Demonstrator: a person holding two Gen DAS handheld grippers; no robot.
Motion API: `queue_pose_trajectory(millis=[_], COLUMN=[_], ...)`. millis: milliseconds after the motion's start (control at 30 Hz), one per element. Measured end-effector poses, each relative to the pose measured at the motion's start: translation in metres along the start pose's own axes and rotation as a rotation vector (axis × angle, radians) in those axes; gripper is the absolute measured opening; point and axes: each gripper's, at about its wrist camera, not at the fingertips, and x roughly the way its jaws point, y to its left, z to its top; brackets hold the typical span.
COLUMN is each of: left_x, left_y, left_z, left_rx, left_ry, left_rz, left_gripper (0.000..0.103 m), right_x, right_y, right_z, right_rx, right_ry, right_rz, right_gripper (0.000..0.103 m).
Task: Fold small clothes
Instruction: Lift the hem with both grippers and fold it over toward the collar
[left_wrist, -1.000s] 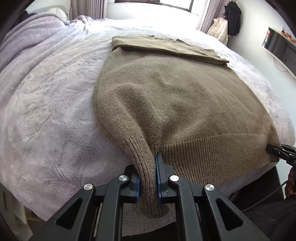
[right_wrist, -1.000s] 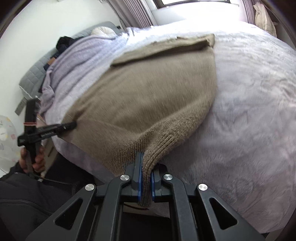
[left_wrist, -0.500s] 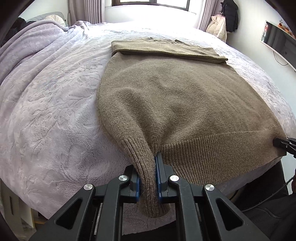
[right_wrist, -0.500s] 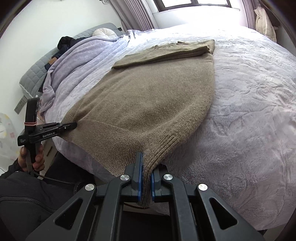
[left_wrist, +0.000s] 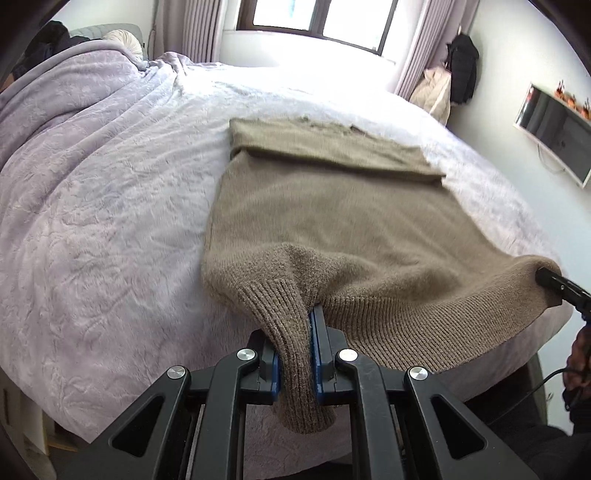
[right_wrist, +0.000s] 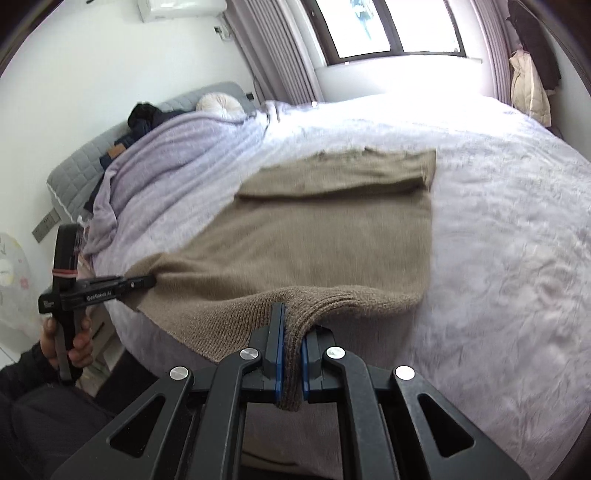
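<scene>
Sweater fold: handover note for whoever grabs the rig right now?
Left claw: shut on the ribbed hem corner of the brown sweater.
Right claw: shut on the other hem corner.
Sweater lies on the lilac bedspread, hem end raised off the bed edge between both claws.
Done: far end already folded over into a band.
Left: likely carry the hem forward over the body, lay it down, release.

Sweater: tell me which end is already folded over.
The far end, toward the window, lies doubled back on the sweater. The near ribbed hem is single, its corners clamped in both grippers' jaws.
</scene>
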Motion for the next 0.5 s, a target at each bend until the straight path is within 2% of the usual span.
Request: queue_pose_trajectory(millis=[167, 300, 400, 500], left_x=[-0.022, -0.009, 0.008, 0.019], left_y=[-0.001, 0.005, 0.016, 0.018], left_z=[-0.008, -0.022, -0.025, -0.032], left_rx=[-0.007, -0.012, -0.069, -0.043], left_ry=[-0.033, 0.023, 0.077, 0.108], left_rz=[-0.013, 0.009, -0.015, -0.040], left_gripper=[0.014, 0.014, 0.011, 0.012], right_x=[-0.023, -0.023, -0.013, -0.004], right_y=[0.013, 0.015, -0.001, -0.012], right_z=[-0.001, -0.021, -0.031, -0.037], right_rx=[0.011, 0.024, 0.102, 0.135], right_ry=[-0.053, 0.003, 0.044, 0.062], right_rz=[0.030, 0.022, 0.025, 0.026], right_gripper=[0.007, 0.007, 0.007, 0.007])
